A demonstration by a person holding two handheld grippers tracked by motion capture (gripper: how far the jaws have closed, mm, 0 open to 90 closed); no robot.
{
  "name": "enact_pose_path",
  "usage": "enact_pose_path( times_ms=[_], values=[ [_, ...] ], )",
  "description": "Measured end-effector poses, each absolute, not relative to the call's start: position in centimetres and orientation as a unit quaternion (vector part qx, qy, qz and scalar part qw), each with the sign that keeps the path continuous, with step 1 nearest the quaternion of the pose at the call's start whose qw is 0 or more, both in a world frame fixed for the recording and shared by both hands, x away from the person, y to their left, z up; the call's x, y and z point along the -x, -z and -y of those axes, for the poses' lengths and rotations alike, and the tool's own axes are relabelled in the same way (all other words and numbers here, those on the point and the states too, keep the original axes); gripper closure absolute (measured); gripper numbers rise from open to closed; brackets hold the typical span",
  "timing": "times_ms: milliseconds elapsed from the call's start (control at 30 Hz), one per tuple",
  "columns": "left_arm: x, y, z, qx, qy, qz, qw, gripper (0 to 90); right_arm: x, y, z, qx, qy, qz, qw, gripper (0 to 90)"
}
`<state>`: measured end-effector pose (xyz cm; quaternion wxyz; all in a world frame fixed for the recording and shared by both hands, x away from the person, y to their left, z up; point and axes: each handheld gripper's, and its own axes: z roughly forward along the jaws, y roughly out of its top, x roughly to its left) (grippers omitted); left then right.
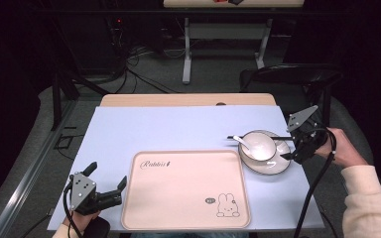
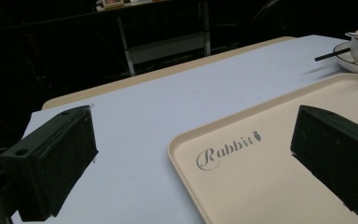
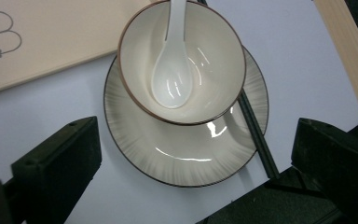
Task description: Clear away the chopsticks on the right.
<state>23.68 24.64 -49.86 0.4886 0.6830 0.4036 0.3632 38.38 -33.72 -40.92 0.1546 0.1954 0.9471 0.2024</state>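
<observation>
A white bowl (image 1: 263,148) stands on a pale saucer plate (image 1: 274,167) at the right of the lilac mat. A white spoon (image 3: 172,79) lies inside the bowl (image 3: 214,60). Black chopsticks (image 3: 256,135) lie across the plate (image 3: 182,158) under the bowl's far side. My right gripper (image 1: 292,144) hovers at the plate's right edge, open, with its jaws straddling the plate and holding nothing. A beige tray (image 1: 186,191) with a rabbit drawing lies at front centre. My left gripper (image 1: 108,174) is open and holds nothing, just left of the tray (image 2: 270,186).
The lilac mat (image 1: 178,129) covers a wooden table (image 1: 188,100). A black chair (image 1: 297,74) stands behind the table's right corner. Cables lie on the floor beyond, and a second table's legs (image 1: 187,49) stand farther back.
</observation>
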Motion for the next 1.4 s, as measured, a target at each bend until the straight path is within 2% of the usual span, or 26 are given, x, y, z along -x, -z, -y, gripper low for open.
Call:
enact_pose_path(
  times_ms=[500,633,833,900,1133,1267,1400],
  values=[
    [-23.7,49.9,-24.6,-0.684,-0.363,-0.403,0.489,0.0,-43.9,41.5,34.0,-0.199,-0.148,-0.959,0.136,1.5],
    [-23.7,49.9,-24.6,-0.684,-0.362,-0.403,0.488,0.0,-44.7,41.8,34.1,-0.203,-0.139,-0.960,0.131,4.3],
    [-23.7,49.9,-24.6,-0.684,-0.362,-0.402,0.489,0.0,-46.3,43.3,33.9,-0.198,-0.122,-0.964,0.127,17.5],
    [-23.7,49.9,-24.6,-0.684,-0.362,-0.403,0.489,0.0,-46.7,43.8,33.9,-0.205,-0.115,-0.964,0.124,28.4],
    [-23.7,49.9,-24.6,-0.684,-0.363,-0.402,0.489,0.0,-47.4,46.1,33.0,-0.184,-0.055,-0.973,0.129,46.3],
    [-23.7,49.9,-24.6,-0.684,-0.363,-0.402,0.488,0.0,-47.8,46.9,32.4,-0.175,-0.039,-0.975,0.131,59.9],
    [-23.7,49.9,-24.6,-0.684,-0.363,-0.402,0.489,0.0,-48.1,47.3,32.3,-0.168,-0.031,-0.976,0.133,66.6]
  ],
)
